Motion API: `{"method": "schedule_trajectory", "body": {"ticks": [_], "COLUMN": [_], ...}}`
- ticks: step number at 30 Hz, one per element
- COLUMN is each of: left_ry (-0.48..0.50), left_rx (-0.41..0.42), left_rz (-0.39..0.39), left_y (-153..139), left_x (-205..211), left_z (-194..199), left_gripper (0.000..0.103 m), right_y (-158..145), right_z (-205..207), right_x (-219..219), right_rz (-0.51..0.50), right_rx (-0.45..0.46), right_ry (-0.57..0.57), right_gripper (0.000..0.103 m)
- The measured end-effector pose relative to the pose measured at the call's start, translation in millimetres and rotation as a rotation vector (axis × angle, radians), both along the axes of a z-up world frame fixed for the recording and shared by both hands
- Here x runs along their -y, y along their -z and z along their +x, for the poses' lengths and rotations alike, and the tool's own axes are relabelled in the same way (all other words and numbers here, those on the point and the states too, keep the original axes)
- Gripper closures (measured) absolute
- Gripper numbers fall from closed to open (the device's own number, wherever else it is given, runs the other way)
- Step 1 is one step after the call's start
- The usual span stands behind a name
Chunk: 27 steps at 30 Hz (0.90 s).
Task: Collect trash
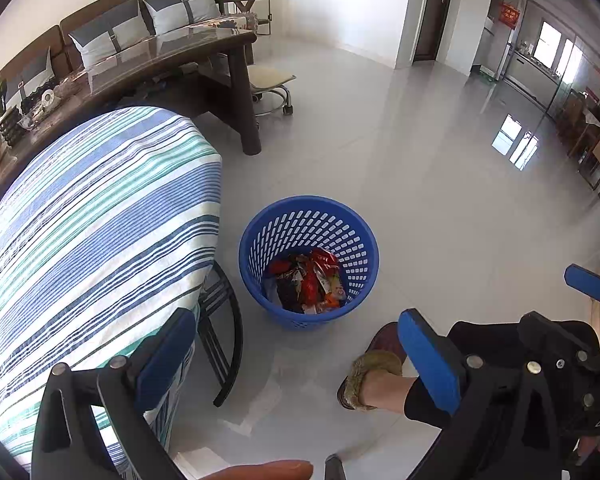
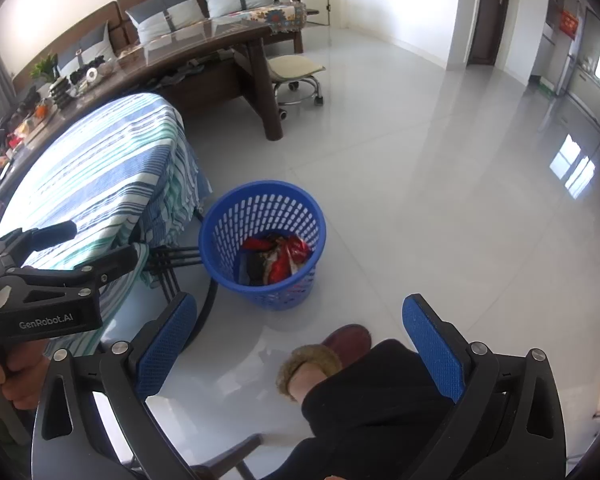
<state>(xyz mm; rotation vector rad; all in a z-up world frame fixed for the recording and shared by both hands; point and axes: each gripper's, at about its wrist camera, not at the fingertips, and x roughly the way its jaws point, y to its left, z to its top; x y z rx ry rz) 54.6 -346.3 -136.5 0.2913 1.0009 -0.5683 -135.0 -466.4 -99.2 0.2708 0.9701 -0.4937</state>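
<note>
Both tools were held above the floor with nothing between their pads: the left tool [image 1: 300, 364] had its jaws spread wide apart, and the right tool [image 2: 300, 354] was likewise spread and empty. A blue perforated basket [image 1: 256, 256] stood upright on the tiled floor [image 1: 440, 200], ahead of both tools and below them, just beside the corner of the bench draped in a striped cloth [image 1: 100, 216]. Crumpled wrappers [image 1: 310, 280], mostly red, already lay in the bottom of the basket. No loose trash was visible on the floor near the basket, and the cloth-covered top showed none in either view. In the right wrist view the left tool appeared at the left edge, over the striped cloth, so the left tool was judged nearer the bench, while the right tool sat roughly in line with the basket. A slippered foot [image 1: 370, 376] stood on the floor between the tools and the basket. Collection appeared largely complete; any further item would have to be found outside the area shown.
</note>
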Motion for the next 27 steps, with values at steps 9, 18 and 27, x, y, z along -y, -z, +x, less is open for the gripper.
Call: {"method": "schedule_trajectory", "body": {"ticks": [9,18,27], "left_ry": [-0.002,0.0,0.003], "left_rx": [-0.004,-0.008,-0.009], "left_rz": [0.007,0.012,0.016], "left_y": [2.8,4.4,5.7], "left_x": [0.3,3.4,5.4], "left_z": [0.2,-0.6,-1.4], "left_gripper": [0.0,0.0,0.0], "right_y": [1.6,2.5,3.0], "right_z": [-0.2,-1.3,-1.8], "right_x": [1.1,1.5,1.3], "right_rz": [0.006,0.012,0.017], "right_rx": [-0.001,-0.003,-0.004], "right_ry": [0.0,0.001,0.005], "right_gripper": [0.0,0.0,0.0]}}
